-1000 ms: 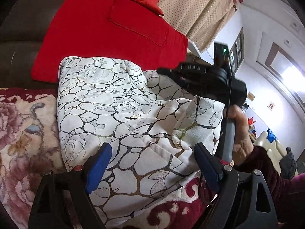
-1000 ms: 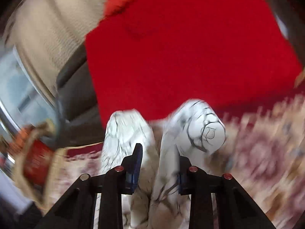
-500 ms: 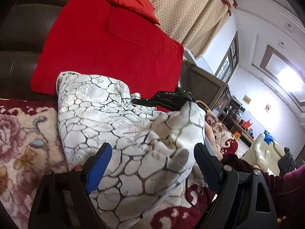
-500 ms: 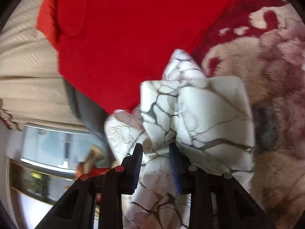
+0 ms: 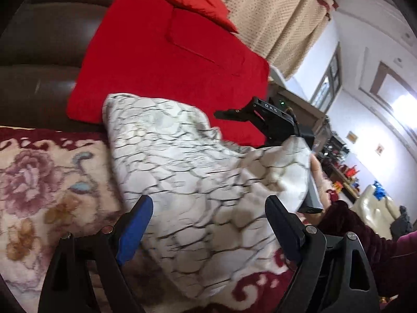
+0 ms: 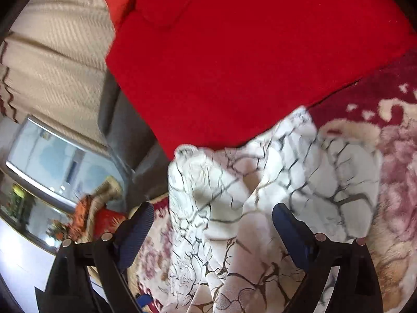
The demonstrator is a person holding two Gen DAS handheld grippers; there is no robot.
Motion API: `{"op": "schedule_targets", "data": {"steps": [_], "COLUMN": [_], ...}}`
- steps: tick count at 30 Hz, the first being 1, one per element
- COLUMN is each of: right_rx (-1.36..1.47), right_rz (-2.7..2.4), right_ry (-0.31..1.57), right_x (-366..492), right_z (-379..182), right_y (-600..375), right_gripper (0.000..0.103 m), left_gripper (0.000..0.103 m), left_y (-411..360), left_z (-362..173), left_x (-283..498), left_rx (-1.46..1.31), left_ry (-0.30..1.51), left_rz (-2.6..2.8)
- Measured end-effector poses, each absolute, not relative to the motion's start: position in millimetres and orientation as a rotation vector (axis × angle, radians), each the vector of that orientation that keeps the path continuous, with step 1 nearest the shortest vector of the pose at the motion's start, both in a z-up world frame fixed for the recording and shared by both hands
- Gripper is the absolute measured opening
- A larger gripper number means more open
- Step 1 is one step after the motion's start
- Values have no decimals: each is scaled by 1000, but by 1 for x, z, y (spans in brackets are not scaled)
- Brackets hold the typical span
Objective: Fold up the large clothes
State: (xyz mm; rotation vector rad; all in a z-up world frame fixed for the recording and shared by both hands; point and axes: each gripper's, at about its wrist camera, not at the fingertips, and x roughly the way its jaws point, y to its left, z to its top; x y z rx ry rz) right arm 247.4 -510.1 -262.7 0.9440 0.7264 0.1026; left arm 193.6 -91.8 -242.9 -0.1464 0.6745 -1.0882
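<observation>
A white garment with a dark crackle print (image 5: 187, 172) lies bunched on a floral sofa cover (image 5: 47, 182). My left gripper (image 5: 208, 224) is open and empty, its blue pads spread just above the garment's near part. The right gripper's black body (image 5: 271, 122) shows in the left wrist view at the garment's far right edge, partly draped by cloth. In the right wrist view my right gripper (image 6: 211, 224) is open, with the garment (image 6: 260, 198) lying loose between and beyond its fingers.
A red blanket (image 5: 166, 60) hangs over the brown sofa back (image 5: 39, 52) behind the garment. Beige curtains (image 5: 273, 13) hang beyond. A glass-topped table with ornaments (image 6: 52, 182) stands past the sofa's end. The person's hand and dark red sleeve (image 5: 346, 221) are at right.
My right gripper was shut on a fold of the garment and has opened, letting it drop onto the pile. The left gripper stayed open and shifted only slightly.
</observation>
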Motion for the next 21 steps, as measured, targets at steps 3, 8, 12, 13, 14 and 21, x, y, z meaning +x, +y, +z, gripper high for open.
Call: {"op": "schedule_targets", "data": {"steps": [3,8,12,13,14,21], "right_rx": [834,676,641,647,652,757], "right_rz": [59,28,64,80,88,-112], "right_ry": [786,802,710,697,691,874], "right_x": [262,267,255,254,250,243], "right_z": [-261,-253,-231,-231,-232,-302], "right_y": [-486,-464,-460,-461,-464,-525], "right_gripper": [76,18,8,8,8,2], "left_gripper": [88,88,88,88,88,89], "left_y": [-92,-110,-121,-124,-129,-150], "left_z": [-255,-272,-275,-276,-277,-279], "left_x": [201,202,201,200,198,182], "left_rx": [-129,-134,-149,-143,-132,-36], "left_ry": [724,795,790,783,775,696], "left_rz": [-1052,-1104,-1126,-1128,-1128,-1106]}}
